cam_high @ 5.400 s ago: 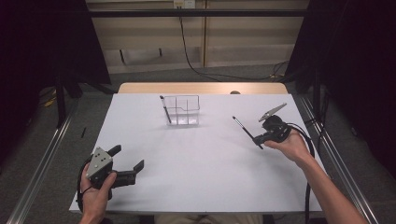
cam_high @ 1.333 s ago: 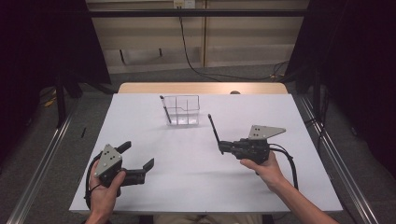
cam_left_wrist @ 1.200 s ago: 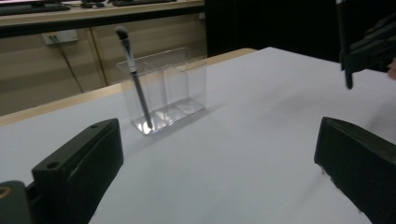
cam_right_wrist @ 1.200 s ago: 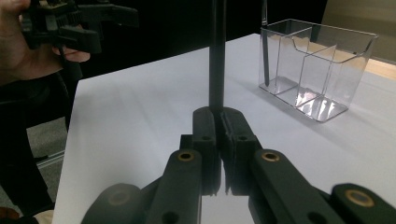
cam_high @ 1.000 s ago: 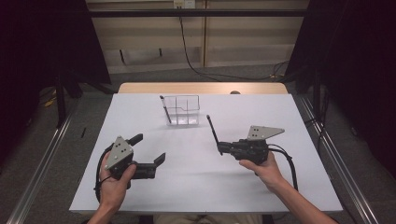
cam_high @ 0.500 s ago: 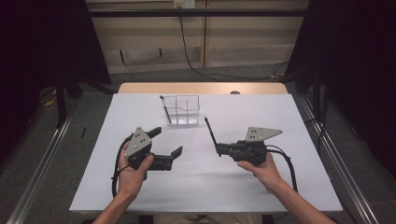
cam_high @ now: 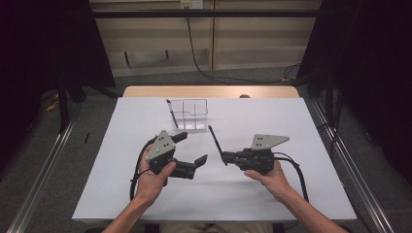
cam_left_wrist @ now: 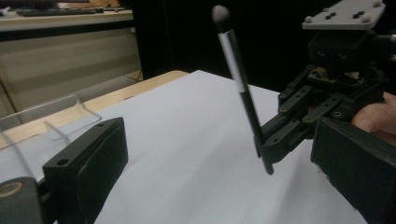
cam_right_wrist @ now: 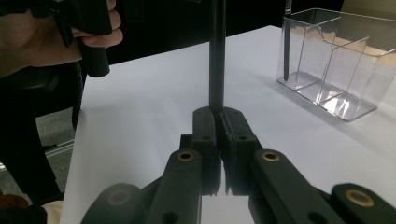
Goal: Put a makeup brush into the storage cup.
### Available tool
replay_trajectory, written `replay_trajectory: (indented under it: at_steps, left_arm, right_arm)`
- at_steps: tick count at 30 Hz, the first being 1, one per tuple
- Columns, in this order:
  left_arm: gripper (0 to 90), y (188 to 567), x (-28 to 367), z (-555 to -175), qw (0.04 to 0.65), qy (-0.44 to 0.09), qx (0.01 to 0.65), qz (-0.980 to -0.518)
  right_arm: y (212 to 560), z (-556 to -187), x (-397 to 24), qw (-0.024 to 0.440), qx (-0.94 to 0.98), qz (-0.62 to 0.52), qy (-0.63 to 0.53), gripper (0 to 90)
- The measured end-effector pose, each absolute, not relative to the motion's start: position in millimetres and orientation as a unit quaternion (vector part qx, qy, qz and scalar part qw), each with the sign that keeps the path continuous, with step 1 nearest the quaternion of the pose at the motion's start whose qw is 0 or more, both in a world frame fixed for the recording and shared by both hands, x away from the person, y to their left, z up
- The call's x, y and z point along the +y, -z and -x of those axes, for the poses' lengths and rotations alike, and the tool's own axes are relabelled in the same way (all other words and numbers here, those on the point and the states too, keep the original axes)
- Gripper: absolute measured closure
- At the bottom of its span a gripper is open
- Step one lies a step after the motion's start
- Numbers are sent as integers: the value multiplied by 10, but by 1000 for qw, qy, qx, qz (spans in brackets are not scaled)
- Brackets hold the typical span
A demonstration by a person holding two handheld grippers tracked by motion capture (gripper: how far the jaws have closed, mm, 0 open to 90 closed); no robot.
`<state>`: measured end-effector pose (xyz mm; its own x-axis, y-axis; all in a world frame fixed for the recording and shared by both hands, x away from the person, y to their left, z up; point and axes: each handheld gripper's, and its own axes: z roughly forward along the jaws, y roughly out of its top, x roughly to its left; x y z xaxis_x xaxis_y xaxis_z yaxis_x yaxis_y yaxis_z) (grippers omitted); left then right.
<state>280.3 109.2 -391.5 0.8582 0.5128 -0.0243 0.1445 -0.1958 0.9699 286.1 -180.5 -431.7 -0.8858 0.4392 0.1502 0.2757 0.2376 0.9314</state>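
A slim black brush (cam_high: 214, 140) with a silver band and a grey rounded tip stands tilted, its lower end clamped in my right gripper (cam_high: 224, 158) just right of the table's middle. In the right gripper view the jaws are shut tight on the brush stem (cam_right_wrist: 217, 56). My left gripper (cam_high: 191, 148) hovers close to the left of the brush, open and holding nothing. Seen in the left gripper view, the brush (cam_left_wrist: 240, 88) rises between my left gripper's two spread jaws, farther off. Behind stands a clear divided box (cam_high: 189, 114) holding a second dark pen-like stick (cam_high: 171, 111).
White paper (cam_high: 291, 194) covers the table, with a wooden edge (cam_high: 209, 91) at the far side. Cables trail from both grippers toward the person. In the right gripper view the clear box (cam_right_wrist: 336, 60) lies to the upper right, the left hand (cam_right_wrist: 46, 37) at the upper left.
My left gripper has moved from the near left corner rightward and forward, up close to the brush. The right gripper brought the brush from the right toward the middle and now stays almost still.
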Motion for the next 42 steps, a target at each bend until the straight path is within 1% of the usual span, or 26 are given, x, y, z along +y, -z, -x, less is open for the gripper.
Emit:
replay_trajectory:
  at_steps: [8,15,17,19,21,22,24,26,27,29,30,38,42]
  left_arm:
    - [54,3930,855,-2812,597,-137,213,-761]
    - [107,3940,780,-2849,596,-137,227,-758]
    - [138,3940,769,-2861,597,-140,233,-755]
    - [209,3938,750,-2874,596,-142,231,-756]
    - [233,3924,735,-2885,595,-145,229,-756]
    - [286,3919,731,-2887,599,-143,232,-753]
    - [358,3901,734,-2904,602,-144,231,-751]
    - [416,3886,742,-2917,603,-150,237,-747]
    - [454,3877,745,-2930,604,-147,237,-747]
    - [502,3867,744,-2933,602,-143,239,-748]
    - [545,3868,736,-2926,603,-141,240,-747]
    - [673,3916,699,-2925,601,-123,252,-748]
    - [701,3941,720,-2940,601,-109,262,-747]
  right_arm:
    - [4342,-2859,-1804,71,785,-228,-571,848]
    - [4350,-2853,-1808,72,786,-228,-570,848]
    - [4360,-2851,-1805,70,786,-228,-570,848]
    - [4365,-2854,-1801,70,787,-228,-569,848]
    - [4366,-2855,-1798,69,786,-228,-570,848]
    - [4366,-2854,-1797,69,786,-227,-570,848]
    - [4369,-2853,-1796,69,787,-227,-570,848]
    - [4374,-2854,-1795,68,787,-227,-570,848]
    - [4373,-2852,-1796,68,787,-228,-570,848]
    - [4371,-2851,-1799,70,786,-228,-570,848]
    - [4370,-2851,-1800,70,786,-229,-570,848]
    - [4374,-2855,-1807,74,783,-233,-573,848]
    - [4377,-2855,-1811,73,783,-233,-572,847]
